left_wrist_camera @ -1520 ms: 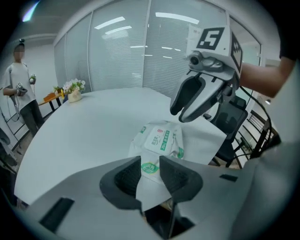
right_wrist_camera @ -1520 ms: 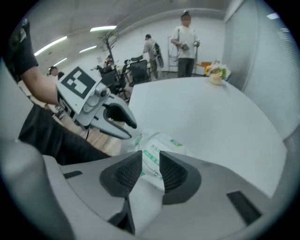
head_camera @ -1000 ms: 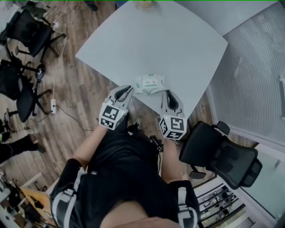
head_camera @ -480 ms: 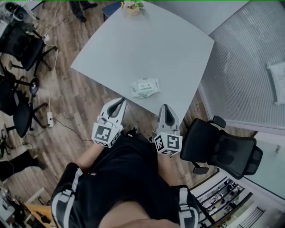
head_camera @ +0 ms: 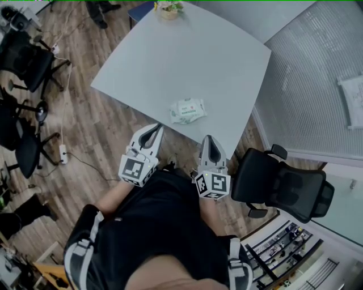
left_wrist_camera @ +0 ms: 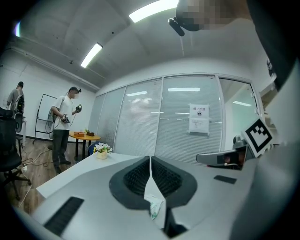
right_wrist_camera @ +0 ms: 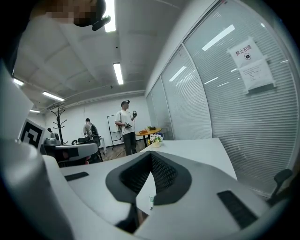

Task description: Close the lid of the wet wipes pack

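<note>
1. Wet wipes pack [head_camera: 188,110] is lying flat on the white table [head_camera: 187,51], close to the table's near edge and well apart from the flower pot [head_camera: 168,8] at the far corner. Nothing is touching the pack. The lid is too small to make out from the head view.
2. Left gripper [head_camera: 155,128] is hovering off the table's near edge, over the wooden floor [head_camera: 96,124], just short of the pack and to its left. In its own view the jaws are pressing together, ribbed pads meeting, with nothing between them. A sliver of the pack is showing below the tips.
3. Right gripper [head_camera: 209,139] is hovering beside the table's near corner, short of the pack and to its right. Its jaws are likewise sitting fully together and gripping nothing.
4. Both grippers are pointing roughly toward the pack, one on each side, apart from each other.
5. A black office chair [head_camera: 283,190] is standing to the right, next to the glass wall with blinds [head_camera: 306,85].
6. In the left gripper view a person [left_wrist_camera: 63,126] is standing across the room by a small round table [left_wrist_camera: 84,137].
</note>
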`<action>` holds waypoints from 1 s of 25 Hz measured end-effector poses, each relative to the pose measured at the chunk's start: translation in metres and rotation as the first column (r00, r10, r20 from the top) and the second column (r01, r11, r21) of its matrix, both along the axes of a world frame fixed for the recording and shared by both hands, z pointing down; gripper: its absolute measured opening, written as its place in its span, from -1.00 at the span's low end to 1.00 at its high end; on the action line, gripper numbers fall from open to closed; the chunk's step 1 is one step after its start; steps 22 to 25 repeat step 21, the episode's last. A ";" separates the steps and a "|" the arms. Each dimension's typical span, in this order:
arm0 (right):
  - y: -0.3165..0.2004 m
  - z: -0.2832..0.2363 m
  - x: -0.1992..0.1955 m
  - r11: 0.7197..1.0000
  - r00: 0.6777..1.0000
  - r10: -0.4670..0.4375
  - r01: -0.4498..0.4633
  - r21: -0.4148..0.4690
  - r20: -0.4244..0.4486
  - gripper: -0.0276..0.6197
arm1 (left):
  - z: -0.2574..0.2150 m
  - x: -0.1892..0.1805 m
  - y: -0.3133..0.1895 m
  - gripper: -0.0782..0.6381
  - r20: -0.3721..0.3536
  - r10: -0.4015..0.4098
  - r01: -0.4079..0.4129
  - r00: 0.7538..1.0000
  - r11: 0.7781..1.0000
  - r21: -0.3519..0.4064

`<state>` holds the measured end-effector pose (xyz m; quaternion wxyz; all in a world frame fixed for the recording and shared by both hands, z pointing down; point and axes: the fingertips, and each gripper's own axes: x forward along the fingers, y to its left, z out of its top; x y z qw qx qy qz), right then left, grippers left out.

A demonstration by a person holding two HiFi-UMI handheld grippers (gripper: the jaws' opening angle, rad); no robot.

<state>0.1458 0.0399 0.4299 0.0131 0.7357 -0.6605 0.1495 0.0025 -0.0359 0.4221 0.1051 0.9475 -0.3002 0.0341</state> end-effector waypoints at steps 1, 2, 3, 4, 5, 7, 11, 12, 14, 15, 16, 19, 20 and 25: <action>-0.001 0.000 -0.001 1.000 1.000 0.001 -0.001 -0.001 0.000 -0.85 | -0.001 -0.001 0.000 -0.70 -0.001 0.003 -0.003 1.000 1.000 0.000; -0.001 -0.001 -0.002 1.000 1.000 0.004 -0.004 -0.003 -0.001 -0.85 | -0.001 -0.001 -0.001 -0.70 0.000 0.007 -0.007 1.000 1.000 0.003; -0.002 -0.001 -0.002 1.000 1.000 0.007 -0.007 -0.005 -0.003 -0.85 | -0.001 -0.002 -0.002 -0.70 0.000 0.009 -0.009 1.000 1.000 0.005; -0.003 0.000 -0.002 1.000 1.000 0.011 -0.011 -0.006 -0.004 -0.85 | -0.002 -0.003 -0.004 -0.70 -0.001 0.009 -0.009 1.000 1.000 0.004; -0.004 0.000 -0.003 1.000 1.000 0.013 -0.013 -0.007 -0.006 -0.85 | -0.002 -0.003 -0.005 -0.70 -0.003 0.008 -0.008 1.000 1.000 0.002; -0.005 0.000 -0.003 1.000 1.000 0.015 -0.015 -0.007 -0.008 -0.85 | -0.002 -0.004 -0.008 -0.70 -0.007 0.003 -0.003 1.000 1.000 0.000; -0.006 -0.002 -0.002 1.000 1.000 0.024 -0.024 -0.006 -0.010 -0.85 | -0.002 -0.005 -0.009 -0.70 -0.007 0.003 -0.003 1.000 1.000 0.003; -0.007 -0.002 -0.002 1.000 1.000 0.025 -0.025 -0.005 -0.010 -0.85 | -0.003 -0.005 -0.009 -0.70 -0.008 0.004 -0.004 1.000 1.000 0.001; -0.007 -0.003 -0.003 1.000 1.000 0.023 -0.023 -0.006 -0.011 -0.85 | -0.002 -0.005 -0.009 -0.70 -0.008 0.006 -0.006 1.000 1.000 -0.002; -0.007 -0.003 -0.004 1.000 1.000 0.021 -0.021 -0.007 -0.012 -0.85 | -0.002 -0.006 -0.009 -0.70 -0.008 0.006 -0.006 1.000 1.000 -0.003; -0.006 -0.003 -0.005 1.000 1.000 0.020 -0.020 -0.008 -0.014 -0.85 | -0.001 -0.006 -0.009 -0.70 -0.009 0.006 -0.006 1.000 1.000 -0.005; -0.005 -0.001 -0.006 1.000 1.000 0.021 -0.022 -0.015 -0.021 -0.85 | -0.001 -0.007 -0.007 -0.70 -0.010 0.006 -0.006 1.000 1.000 -0.007; -0.005 -0.001 -0.006 1.000 1.000 0.021 -0.022 -0.018 -0.023 -0.85 | -0.001 -0.006 -0.007 -0.70 -0.010 0.007 -0.007 1.000 1.000 -0.007; -0.005 0.000 -0.006 1.000 0.999 0.021 -0.022 -0.021 -0.025 -0.85 | -0.001 -0.006 -0.007 -0.70 -0.010 0.009 -0.009 1.000 1.000 -0.006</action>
